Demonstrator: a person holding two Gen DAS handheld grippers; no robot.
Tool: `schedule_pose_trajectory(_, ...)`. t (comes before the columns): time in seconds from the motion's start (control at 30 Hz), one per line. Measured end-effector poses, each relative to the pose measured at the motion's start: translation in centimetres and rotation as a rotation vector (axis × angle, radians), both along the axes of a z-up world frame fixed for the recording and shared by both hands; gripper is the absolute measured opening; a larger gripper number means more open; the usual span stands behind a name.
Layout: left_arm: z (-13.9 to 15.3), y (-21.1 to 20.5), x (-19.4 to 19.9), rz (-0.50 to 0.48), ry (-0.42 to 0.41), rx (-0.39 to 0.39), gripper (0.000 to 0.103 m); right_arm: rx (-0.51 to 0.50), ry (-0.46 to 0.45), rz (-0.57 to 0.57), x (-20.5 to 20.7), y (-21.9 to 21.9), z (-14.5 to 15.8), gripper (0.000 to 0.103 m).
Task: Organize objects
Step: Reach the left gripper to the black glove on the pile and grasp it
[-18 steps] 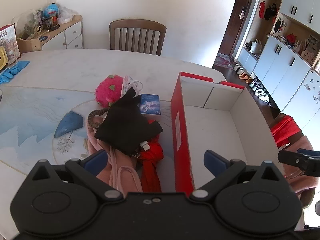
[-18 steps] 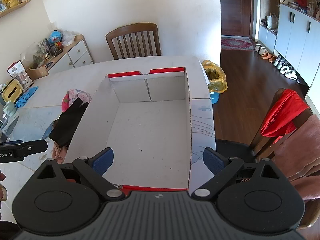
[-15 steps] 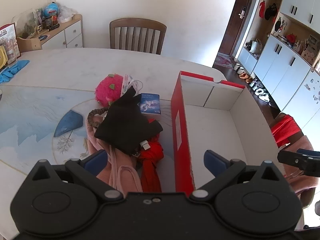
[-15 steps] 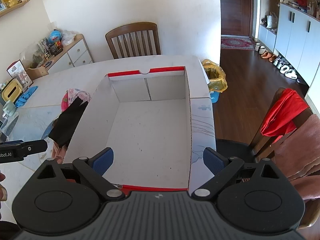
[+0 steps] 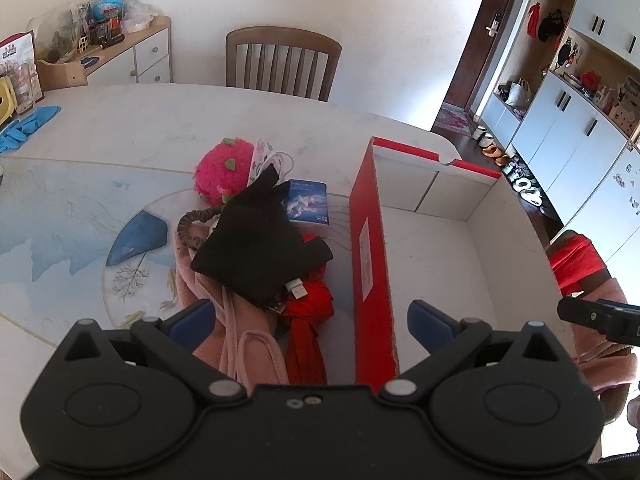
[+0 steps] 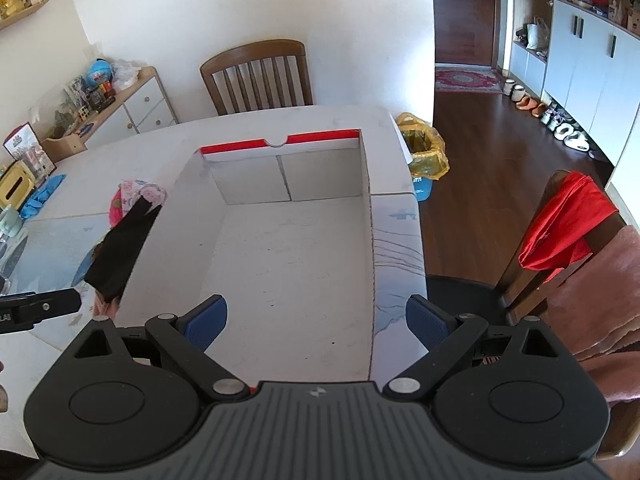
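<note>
An open red box (image 5: 370, 240) with a white, bare inside (image 6: 296, 264) sits on the table. Left of it lies a pile: a black cloth (image 5: 256, 248) on top, a pink garment (image 5: 240, 344), a red cloth (image 5: 308, 320), a pink plush toy (image 5: 222, 170), a small blue booklet (image 5: 308, 202) and a brown braided ring (image 5: 192, 220). My left gripper (image 5: 312, 320) hovers open above the pile's near end and the box's red wall. My right gripper (image 6: 316, 320) hangs open over the box's near edge, nothing between its fingers.
A wooden chair (image 5: 282, 62) stands at the table's far side; a second chair (image 6: 568, 240) draped with red and pink cloth is at the right. Blue gloves (image 5: 28, 126) lie at the far left. A sideboard (image 6: 120, 108) with clutter lines the wall. A yellow-bagged bin (image 6: 424, 152) stands on the floor.
</note>
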State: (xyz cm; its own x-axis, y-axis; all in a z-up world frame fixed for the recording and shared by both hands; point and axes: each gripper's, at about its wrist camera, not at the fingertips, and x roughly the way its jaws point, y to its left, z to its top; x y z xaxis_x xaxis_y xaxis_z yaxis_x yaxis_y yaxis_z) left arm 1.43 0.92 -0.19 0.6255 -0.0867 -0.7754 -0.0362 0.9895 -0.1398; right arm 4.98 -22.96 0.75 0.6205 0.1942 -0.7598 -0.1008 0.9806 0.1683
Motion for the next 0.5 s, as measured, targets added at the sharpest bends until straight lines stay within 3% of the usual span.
schedule_pose_trajectory(0.27,-0.9,0.6,1.0,0.017,0.021,0.007,0.101,-0.016,0.029,-0.012,1.3,-0.6,-1.2,0.095)
schedule_pose_trajectory(0.5,-2.0,1.7,2.1,0.042,0.032,0.022,0.100,-0.036,0.058,-0.023,2.6,-0.9,-2.2,0.080)
